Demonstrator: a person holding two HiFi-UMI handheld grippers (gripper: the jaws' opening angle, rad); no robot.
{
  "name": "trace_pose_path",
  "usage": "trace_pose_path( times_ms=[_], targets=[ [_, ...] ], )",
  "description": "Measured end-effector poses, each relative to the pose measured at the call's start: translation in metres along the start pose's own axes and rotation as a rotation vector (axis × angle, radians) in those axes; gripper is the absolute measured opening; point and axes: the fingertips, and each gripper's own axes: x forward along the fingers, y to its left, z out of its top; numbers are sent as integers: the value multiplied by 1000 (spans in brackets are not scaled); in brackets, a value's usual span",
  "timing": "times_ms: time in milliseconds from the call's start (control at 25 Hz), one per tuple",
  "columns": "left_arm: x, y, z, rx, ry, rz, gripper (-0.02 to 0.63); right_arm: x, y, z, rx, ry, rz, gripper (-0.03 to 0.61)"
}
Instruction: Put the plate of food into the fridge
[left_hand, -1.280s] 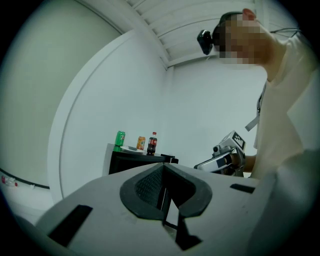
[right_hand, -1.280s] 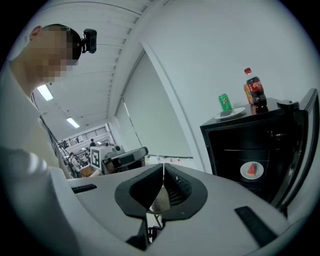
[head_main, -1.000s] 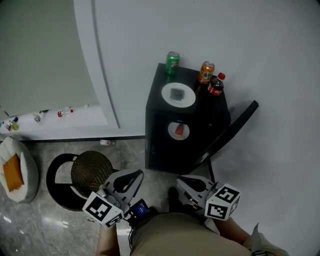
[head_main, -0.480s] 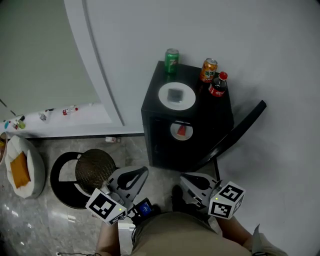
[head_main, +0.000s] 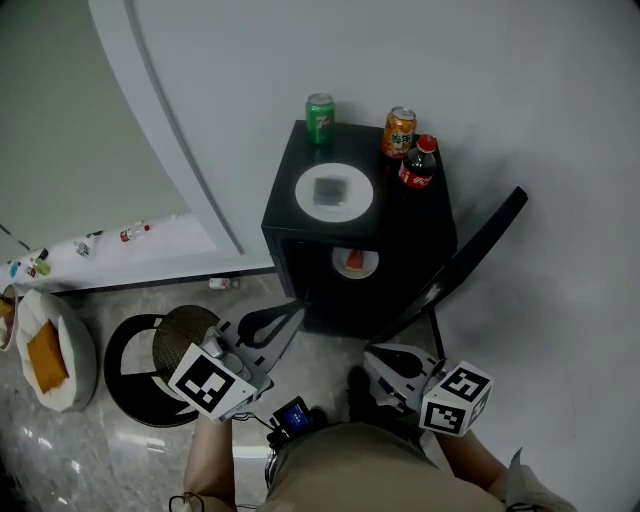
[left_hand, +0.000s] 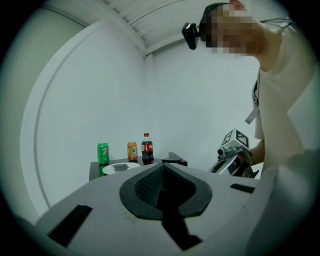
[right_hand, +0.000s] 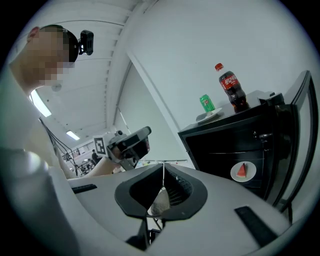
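A black mini fridge stands against the white wall with its door swung open to the right. Inside it sits a small plate with a red watermelon slice. On top lies a white plate bearing something grey. My left gripper is shut and empty, its tips near the fridge's lower left front corner. My right gripper is shut and empty too, lower down, in front of the open door. Each gripper shows in the other's view: right gripper, left gripper.
A green can, an orange can and a cola bottle stand at the back of the fridge top. A round black stool with a woven seat is on the floor at left, and a white cushion with an orange piece beyond it.
My left gripper has moved forward and up, from beside the stool to the fridge's lower left corner. The right gripper has shifted slightly. The fridge sits a little more to the left in view.
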Motion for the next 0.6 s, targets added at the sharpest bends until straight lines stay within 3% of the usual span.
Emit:
trace_pose_path(
  times_ms=[440, 480, 560, 600],
  targets=[
    [59, 43, -1, 205, 97, -28, 12, 5, -7, 0, 6, 16, 4, 23],
    [62, 46, 0, 225, 106, -25, 30, 5, -7, 0, 9, 15, 6, 22],
    [68, 52, -1, 270, 134, -14, 201, 6, -8, 0, 11, 14, 6, 23],
    [71, 56, -3, 295, 152, -8, 228, 6, -9, 1, 12, 15, 5, 23]
  ],
)
